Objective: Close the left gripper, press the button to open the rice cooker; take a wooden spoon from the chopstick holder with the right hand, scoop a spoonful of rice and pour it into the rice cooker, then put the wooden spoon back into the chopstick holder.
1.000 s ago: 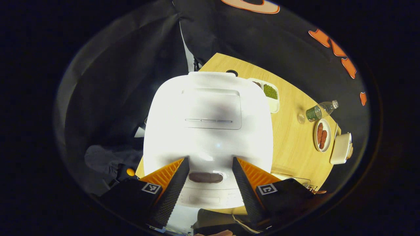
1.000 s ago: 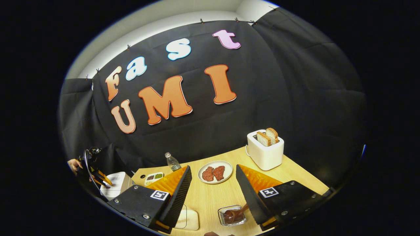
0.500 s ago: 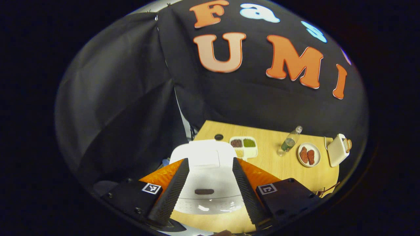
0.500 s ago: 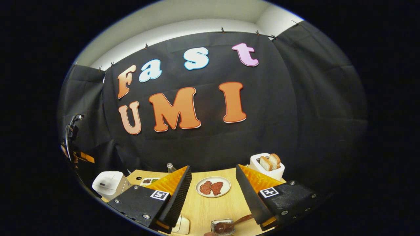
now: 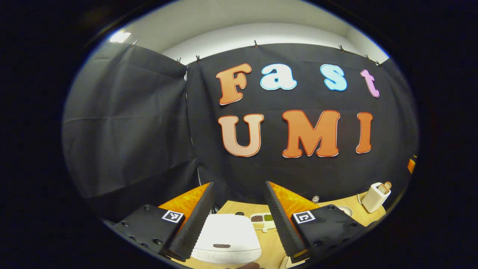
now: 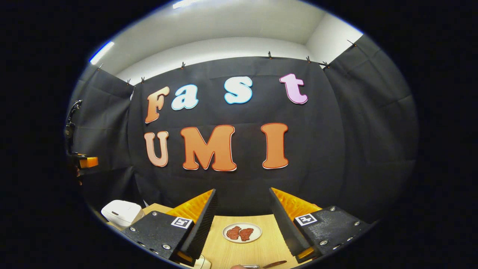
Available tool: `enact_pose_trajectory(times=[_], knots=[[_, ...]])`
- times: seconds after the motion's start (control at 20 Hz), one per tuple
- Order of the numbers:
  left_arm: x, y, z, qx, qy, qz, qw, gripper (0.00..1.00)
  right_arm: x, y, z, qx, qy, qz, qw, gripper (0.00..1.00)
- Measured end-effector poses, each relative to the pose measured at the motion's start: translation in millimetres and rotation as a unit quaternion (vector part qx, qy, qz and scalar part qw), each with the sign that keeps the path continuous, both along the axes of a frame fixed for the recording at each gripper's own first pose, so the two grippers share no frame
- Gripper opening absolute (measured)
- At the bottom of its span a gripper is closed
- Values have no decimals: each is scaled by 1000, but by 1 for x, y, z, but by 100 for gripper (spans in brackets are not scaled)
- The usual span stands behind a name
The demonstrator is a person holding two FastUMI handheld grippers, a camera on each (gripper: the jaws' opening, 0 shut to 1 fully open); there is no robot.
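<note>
**Booth table with both grippers raised**

Black cloth is hanging behind a wooden tabletop. In the left gripper view, the left gripper is hovering with fingers spread wide, holding nothing, above the white rice cooker, which is sitting lid down at the tabletop's near left edge. The right gripper is also gaping, empty, over a plate of meat mid-table.

both tools have lifted and tipped up toward the booth wall. in the left gripper view the left tool has drawn back from the rice cooker, which now looks small and low. the right tool has risen above the surface.
</note>
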State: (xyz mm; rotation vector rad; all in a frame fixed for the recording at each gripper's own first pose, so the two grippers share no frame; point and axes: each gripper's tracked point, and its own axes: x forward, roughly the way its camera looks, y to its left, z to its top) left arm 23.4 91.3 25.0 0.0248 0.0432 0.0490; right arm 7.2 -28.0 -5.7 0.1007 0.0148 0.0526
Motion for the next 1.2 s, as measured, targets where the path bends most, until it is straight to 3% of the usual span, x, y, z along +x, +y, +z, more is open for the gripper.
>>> enact_pose_trajectory(times=[0.35, 0.6, 0.7, 1.15, 1.2], knots=[[-31, -43, 19, -14, -88, -33, 995, 92, -2, -13, 22, -31, -32, -9, 999, 85], [-36, -55, 16, -1, -82, -32, 996, 89, 1, -13, 34, -40, -55, -4, 998, 85], [-40, -57, 9, 5, -72, -33, 997, 93, 3, -9, 33, -40, -57, 0, 998, 85], [-48, -40, 1, 19, -60, -24, 998, 92, 8, 23, 34, -34, -56, 30, 997, 85], [-48, -39, -1, 22, -56, -25, 998, 92, 7, 29, 36, -30, -57, 35, 997, 94]])
